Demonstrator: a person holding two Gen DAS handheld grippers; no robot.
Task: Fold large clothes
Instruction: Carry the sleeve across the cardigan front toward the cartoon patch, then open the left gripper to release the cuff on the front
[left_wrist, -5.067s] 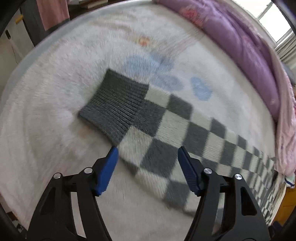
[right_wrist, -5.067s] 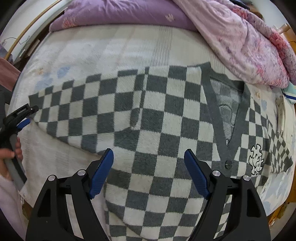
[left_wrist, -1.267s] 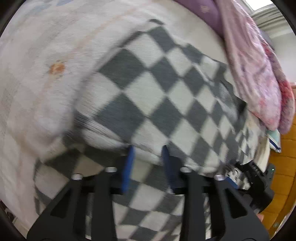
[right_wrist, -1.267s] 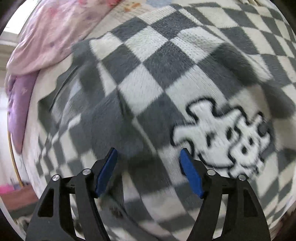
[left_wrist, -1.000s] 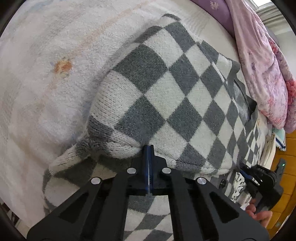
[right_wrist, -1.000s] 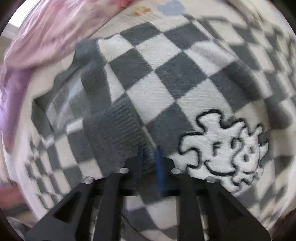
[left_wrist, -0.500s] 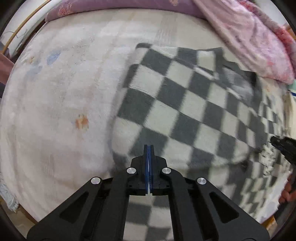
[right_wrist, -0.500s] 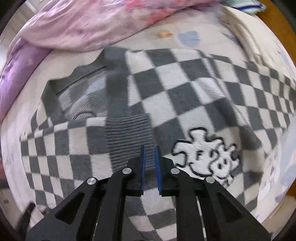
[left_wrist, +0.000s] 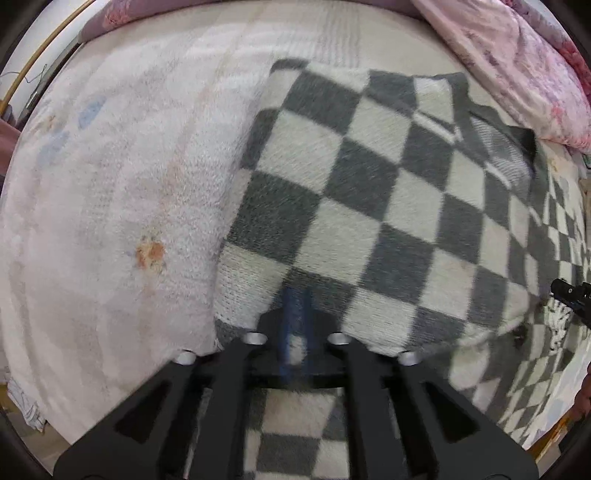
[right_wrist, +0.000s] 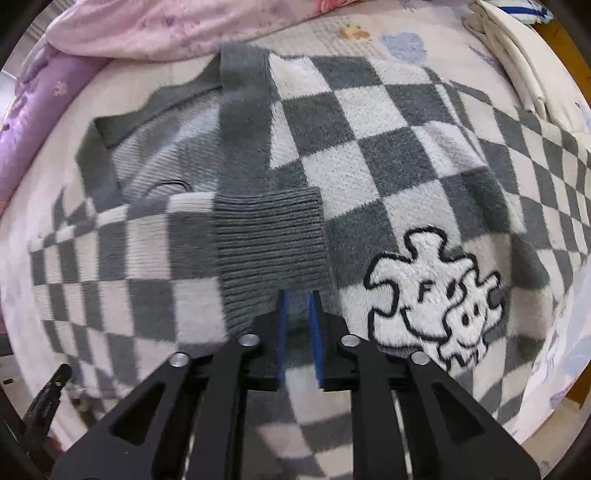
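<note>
A grey-and-white checked cardigan (left_wrist: 369, 206) lies flat on the bed. One sleeve is folded across its front, and the ribbed grey cuff (right_wrist: 269, 240) rests beside a white cartoon patch (right_wrist: 436, 295). My right gripper (right_wrist: 298, 293) points down just below the cuff's edge. Its jaws are opening, and a narrow gap shows fabric lying under them, not pinched. My left gripper (left_wrist: 297, 295) hovers over the sleeve's folded edge, blurred, its jaws also opening with a slim gap. The other gripper's tip shows at the right edge (left_wrist: 570, 295) and at the lower left (right_wrist: 48, 391).
The pale fleece bed sheet (left_wrist: 110, 184) stretches left of the cardigan. A pink quilt (left_wrist: 517, 66) and a purple one (right_wrist: 33, 110) are heaped along the far side. Folded white cloth (right_wrist: 524, 55) lies at the far right by a wooden edge.
Both grippers were shut on the sleeve a moment ago and their pads have now parted. Both have lifted slightly, leaving the sleeve lying across the cardigan's front.
</note>
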